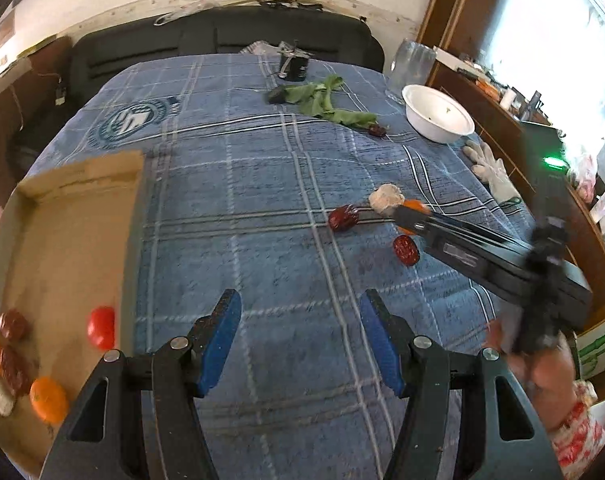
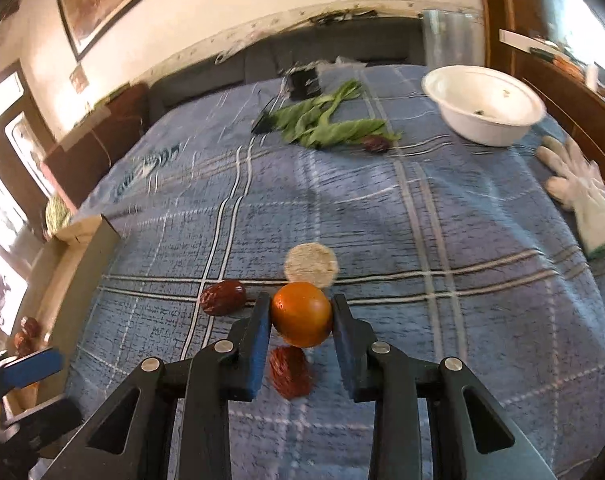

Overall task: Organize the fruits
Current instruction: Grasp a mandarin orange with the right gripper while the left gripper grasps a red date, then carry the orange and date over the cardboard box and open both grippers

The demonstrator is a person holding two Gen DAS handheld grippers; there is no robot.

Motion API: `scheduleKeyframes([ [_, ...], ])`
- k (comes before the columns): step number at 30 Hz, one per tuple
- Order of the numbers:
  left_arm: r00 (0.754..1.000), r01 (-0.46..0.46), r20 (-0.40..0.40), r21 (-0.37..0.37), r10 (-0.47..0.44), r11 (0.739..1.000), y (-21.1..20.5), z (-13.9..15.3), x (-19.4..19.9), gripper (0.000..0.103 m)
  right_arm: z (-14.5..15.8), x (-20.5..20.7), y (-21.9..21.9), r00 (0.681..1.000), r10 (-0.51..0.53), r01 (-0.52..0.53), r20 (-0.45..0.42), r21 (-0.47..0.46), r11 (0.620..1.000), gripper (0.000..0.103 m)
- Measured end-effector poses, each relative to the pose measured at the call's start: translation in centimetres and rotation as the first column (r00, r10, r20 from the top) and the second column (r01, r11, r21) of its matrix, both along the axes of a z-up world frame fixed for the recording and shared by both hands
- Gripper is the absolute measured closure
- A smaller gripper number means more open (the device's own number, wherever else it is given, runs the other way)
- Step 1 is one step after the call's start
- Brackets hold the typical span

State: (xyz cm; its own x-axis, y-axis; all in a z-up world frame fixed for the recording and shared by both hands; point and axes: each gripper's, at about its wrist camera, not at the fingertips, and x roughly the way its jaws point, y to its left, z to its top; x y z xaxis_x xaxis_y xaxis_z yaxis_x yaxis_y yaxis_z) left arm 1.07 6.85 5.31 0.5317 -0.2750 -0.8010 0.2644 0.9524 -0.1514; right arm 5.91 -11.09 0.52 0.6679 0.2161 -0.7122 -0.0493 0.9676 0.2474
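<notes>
blue plaid cloth [image 2: 462, 240] on table, dark sofa [image 1: 222, 36] behind | right gripper [image 2: 301, 316] grasping orange [image 2: 301, 314] | left gripper [image 1: 300, 340] released

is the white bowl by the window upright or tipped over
Upright. The white bowl sits on its base on the blue cloth, rim up, its inside visible and nearly empty apart from small dark specks.

White bowl [image 2: 484, 106], white glove [image 2: 578, 196] and green leaves [image 2: 326, 126] on blue plaid cloth [image 2: 382, 208].
</notes>
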Motion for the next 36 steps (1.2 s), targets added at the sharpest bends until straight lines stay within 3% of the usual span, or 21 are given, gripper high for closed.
scheduleKeyframes([
  [5, 0.999, 0.038, -0.011, 0.022, -0.037, 0.999, -3.1, -1.3, 3.1, 0.042, 0.4, -1.9, -3.0, 0.998, -0.062, 0.061, 0.032, 0.046, 0.997, 0.071],
  [13, 0.997, 0.078, 0.02, 0.104, -0.08, 0.992, -6.8, -3.6, 7.1, 0.043, -0.3, -1.7, -5.5, 0.996, -0.091, 0.09, 0.008, 0.103, 0.991, 0.071],
  [15, 0.997, 0.078, 0.01, 0.106, -0.079, 0.991, -7.0, -4.2, 7.8, 0.051, -0.2, -1.8, -5.4, 0.996, -0.085, 0.084, 0.012, 0.109, 0.99, 0.071],
  [18, 0.996, 0.081, 0.017, 0.113, -0.084, 0.99, -7.3, -4.6, 7.9, 0.079, -0.3, -1.9, -5.2, 0.997, -0.076, 0.074, 0.01, 0.112, 0.991, 0.071],
  [22, 0.996, 0.09, 0.018, 0.112, -0.093, 0.99, -7.8, -4.5, 7.2, 0.078, -0.1, -2.0, -4.8, 0.997, -0.07, 0.068, 0.019, 0.1, 0.993, 0.071],
  [29, 0.998, 0.064, 0.024, -0.002, -0.063, 0.998, -5.1, -2.0, 4.1, 0.078, 0.0, -2.2, -4.7, 0.996, -0.083, 0.08, 0.038, 0.083, 0.993, 0.071],
  [36, 0.998, -0.057, 0.033, -0.076, 0.059, 0.995, 3.3, 0.8, 1.3, 0.078, -0.2, -2.5, -3.2, 0.996, -0.064, 0.063, 0.055, 0.023, 0.998, 0.071],
])
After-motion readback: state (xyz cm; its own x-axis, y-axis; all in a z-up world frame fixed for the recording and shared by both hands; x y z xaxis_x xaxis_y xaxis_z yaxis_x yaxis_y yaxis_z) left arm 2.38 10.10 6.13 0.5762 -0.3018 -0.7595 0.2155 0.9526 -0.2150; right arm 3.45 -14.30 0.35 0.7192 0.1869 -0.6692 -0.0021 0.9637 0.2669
